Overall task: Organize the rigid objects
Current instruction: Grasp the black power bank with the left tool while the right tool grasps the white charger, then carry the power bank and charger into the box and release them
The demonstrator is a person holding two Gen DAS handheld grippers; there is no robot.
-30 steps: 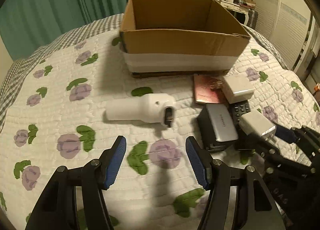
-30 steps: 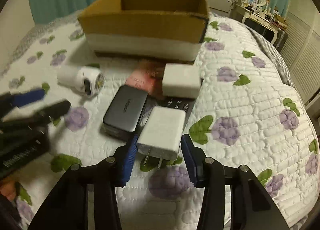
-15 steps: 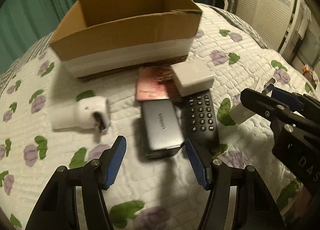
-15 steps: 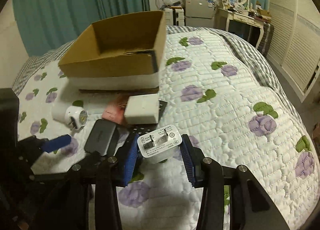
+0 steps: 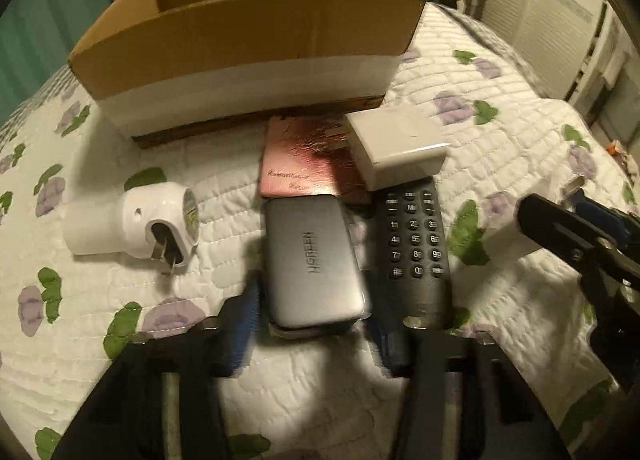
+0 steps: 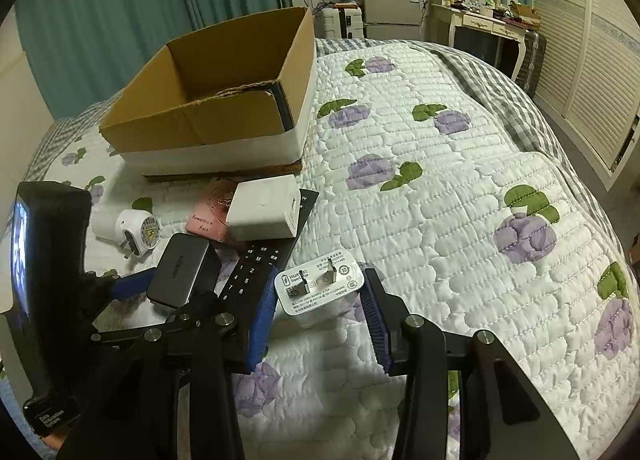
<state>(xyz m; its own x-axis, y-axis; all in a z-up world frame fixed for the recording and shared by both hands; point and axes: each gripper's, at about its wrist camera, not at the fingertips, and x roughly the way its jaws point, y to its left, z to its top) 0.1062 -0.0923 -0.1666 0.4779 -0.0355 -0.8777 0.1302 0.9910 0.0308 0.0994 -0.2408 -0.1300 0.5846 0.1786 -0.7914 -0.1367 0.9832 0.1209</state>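
Observation:
My right gripper (image 6: 319,314) is shut on a white Huawei charger (image 6: 320,288) and holds it above the quilt, prongs facing the camera. My left gripper (image 5: 312,324) is open with its blue pads on either side of the near end of a grey UGREEN power bank (image 5: 312,256), also in the right wrist view (image 6: 182,272). Beside it lie a black remote (image 5: 414,244), a pink card (image 5: 304,164), a white adapter block (image 5: 396,144) and a white round plug (image 5: 160,224). An open cardboard box (image 5: 248,40) stands behind them.
Everything lies on a bed with a white floral quilt (image 6: 440,188). Teal curtains (image 6: 120,20) hang behind the box. A dresser with a mirror (image 6: 480,8) and shuttered doors (image 6: 592,60) stand on the right beyond the bed.
My left gripper has moved forward and down around the power bank. My right gripper has lifted the white charger higher and swung it right, away from the pile.

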